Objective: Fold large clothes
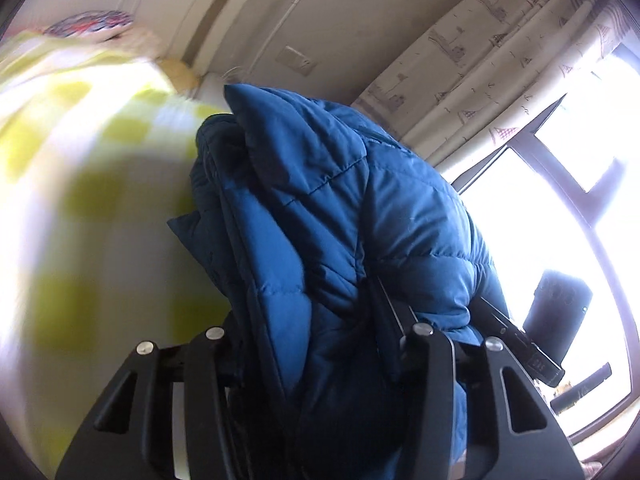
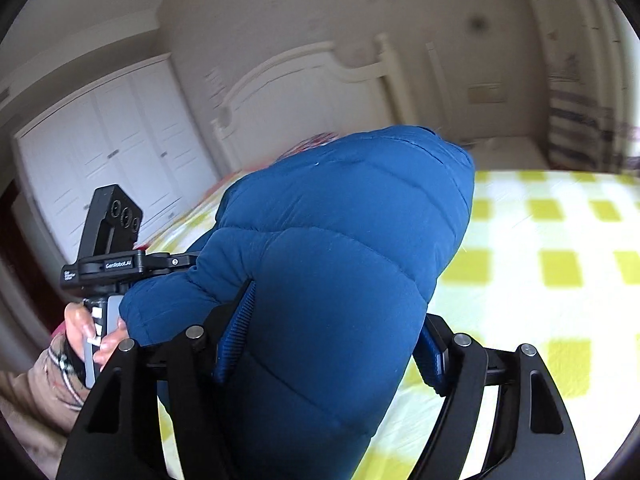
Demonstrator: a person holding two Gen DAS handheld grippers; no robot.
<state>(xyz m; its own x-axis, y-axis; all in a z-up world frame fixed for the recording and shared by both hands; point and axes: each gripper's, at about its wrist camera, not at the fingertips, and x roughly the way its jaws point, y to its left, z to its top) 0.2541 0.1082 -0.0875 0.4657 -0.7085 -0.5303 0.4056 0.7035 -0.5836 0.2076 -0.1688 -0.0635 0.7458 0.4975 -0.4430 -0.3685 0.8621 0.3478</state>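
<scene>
A blue quilted puffer jacket (image 1: 332, 216) is bunched and held up off the bed. My left gripper (image 1: 316, 344) is shut on a thick fold of it, with fabric spilling over its fingers. In the right wrist view the same jacket (image 2: 340, 248) bulges between the blue-padded fingers of my right gripper (image 2: 328, 340), which is shut on it. The left gripper's body (image 2: 108, 248) and the person's hand show at the left of that view, close beside the jacket. The right gripper's body (image 1: 556, 312) shows dark against the window in the left wrist view.
A bed with a yellow-and-white checked sheet (image 2: 540, 248) lies below, also blurred in the left wrist view (image 1: 72, 184). A white headboard (image 2: 304, 84) and wardrobe (image 2: 100, 152) stand behind. A bright window (image 1: 560, 200) with a patterned curtain (image 1: 480, 64) is at the right.
</scene>
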